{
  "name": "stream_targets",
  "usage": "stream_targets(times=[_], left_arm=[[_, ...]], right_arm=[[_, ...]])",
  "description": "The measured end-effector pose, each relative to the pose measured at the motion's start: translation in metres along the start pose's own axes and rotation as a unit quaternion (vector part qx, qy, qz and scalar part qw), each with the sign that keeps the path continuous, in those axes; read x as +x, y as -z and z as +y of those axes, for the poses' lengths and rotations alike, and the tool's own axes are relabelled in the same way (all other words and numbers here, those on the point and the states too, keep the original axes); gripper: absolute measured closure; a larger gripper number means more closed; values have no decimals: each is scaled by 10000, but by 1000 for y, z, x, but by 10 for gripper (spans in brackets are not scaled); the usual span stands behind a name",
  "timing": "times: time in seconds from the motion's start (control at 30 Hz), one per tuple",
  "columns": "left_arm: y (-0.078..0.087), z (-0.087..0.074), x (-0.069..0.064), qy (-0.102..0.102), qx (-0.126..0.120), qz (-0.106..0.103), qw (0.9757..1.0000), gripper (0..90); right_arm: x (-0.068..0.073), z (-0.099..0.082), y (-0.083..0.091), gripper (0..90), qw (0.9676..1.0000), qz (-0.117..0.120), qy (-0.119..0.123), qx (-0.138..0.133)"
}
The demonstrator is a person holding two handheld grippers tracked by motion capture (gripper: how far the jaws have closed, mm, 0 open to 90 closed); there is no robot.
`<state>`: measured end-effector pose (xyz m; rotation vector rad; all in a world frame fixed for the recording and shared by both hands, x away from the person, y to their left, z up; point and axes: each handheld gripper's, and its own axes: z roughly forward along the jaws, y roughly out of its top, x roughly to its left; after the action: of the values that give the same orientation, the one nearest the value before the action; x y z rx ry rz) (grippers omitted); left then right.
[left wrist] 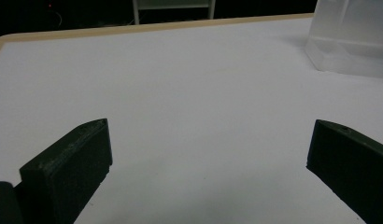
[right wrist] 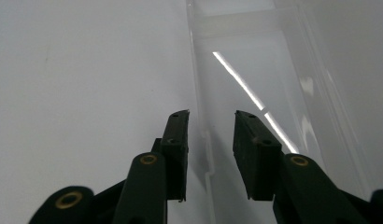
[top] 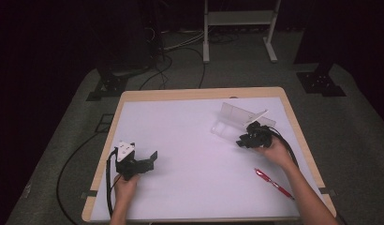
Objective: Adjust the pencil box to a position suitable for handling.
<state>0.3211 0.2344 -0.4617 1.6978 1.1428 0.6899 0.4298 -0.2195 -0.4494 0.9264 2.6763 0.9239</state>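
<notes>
Beside right tongs (top: 244,137), red pen (top: 273,183); box wall (right wrist: 199,116) between pads.

The right gripper (right wrist: 210,121) is seen poised over the clear plastic case (right wrist: 259,60), whose near wall is straddled by the two black jaws; a gap is left between the pads and the wall. White table (right wrist: 77,79) is spread to the gripper's left.

Left tongs (top: 155,160) rest wide open; right tongs (top: 242,140) stand narrowly parted, tilted down.
</notes>
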Motion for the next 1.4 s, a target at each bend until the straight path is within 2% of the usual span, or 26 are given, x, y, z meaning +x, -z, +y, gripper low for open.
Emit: stream_targets(times=[0.33,0.5,0.73,0.97,1.4], left_arm=[[0,0,0,8,-3,-1,10000,0],[0,0,0,12,1,-1,10000,0],[0,0,1,29,-1,-1,10000,0],[0,0,1,37,4,-7,10000,0],[0,0,1,49,-12,-15,10000,0]], right_arm=[[1,-1,-5,768,9999,-34,84,139],[2,-1,-7,820,9998,28,152,123],[7,0,-7,856,9995,-32,311,46],[11,1,-5,858,9988,-158,465,17],[15,4,4,856,9979,-363,532,-116]])
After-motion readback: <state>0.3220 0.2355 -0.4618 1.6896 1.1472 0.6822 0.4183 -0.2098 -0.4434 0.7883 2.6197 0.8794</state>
